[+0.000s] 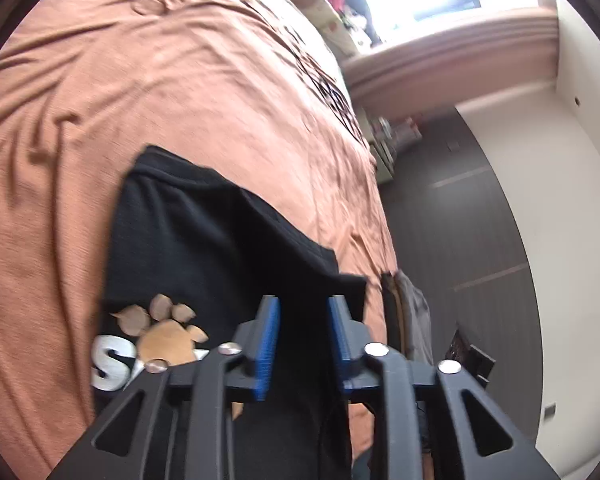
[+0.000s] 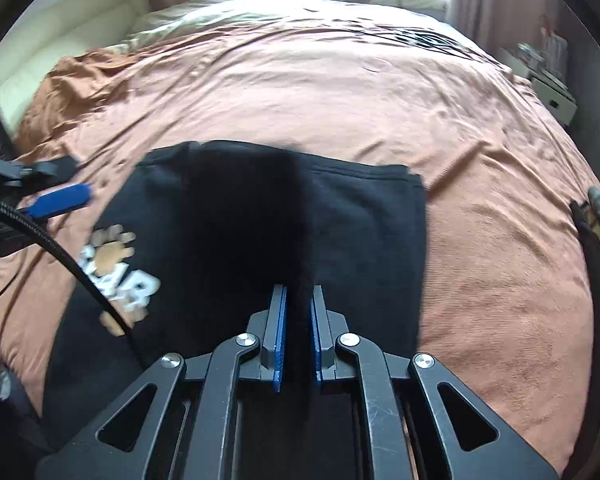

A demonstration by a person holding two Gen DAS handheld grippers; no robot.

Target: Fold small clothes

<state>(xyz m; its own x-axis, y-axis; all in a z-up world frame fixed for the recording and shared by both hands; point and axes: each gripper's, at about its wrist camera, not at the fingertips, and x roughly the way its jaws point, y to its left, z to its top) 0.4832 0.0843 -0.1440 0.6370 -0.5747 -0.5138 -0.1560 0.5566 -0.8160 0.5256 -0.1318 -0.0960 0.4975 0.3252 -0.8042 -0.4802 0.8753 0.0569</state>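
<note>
black garment (image 2: 228, 216), paw-print logo, flat on orange bedspread (image 2: 340, 92), edge lifted

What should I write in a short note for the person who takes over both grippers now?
Right gripper: shut on a raised fold of the black shirt.
Left gripper: open above the shirt's edge, holding nothing.
The shirt lies on the orange bedspread, paw print facing up, on the left gripper's side.
Done: one fold appears started, the cloth is lifted on the right.
Left: lay this fold over, probably fold the other side, then flatten.
</note>
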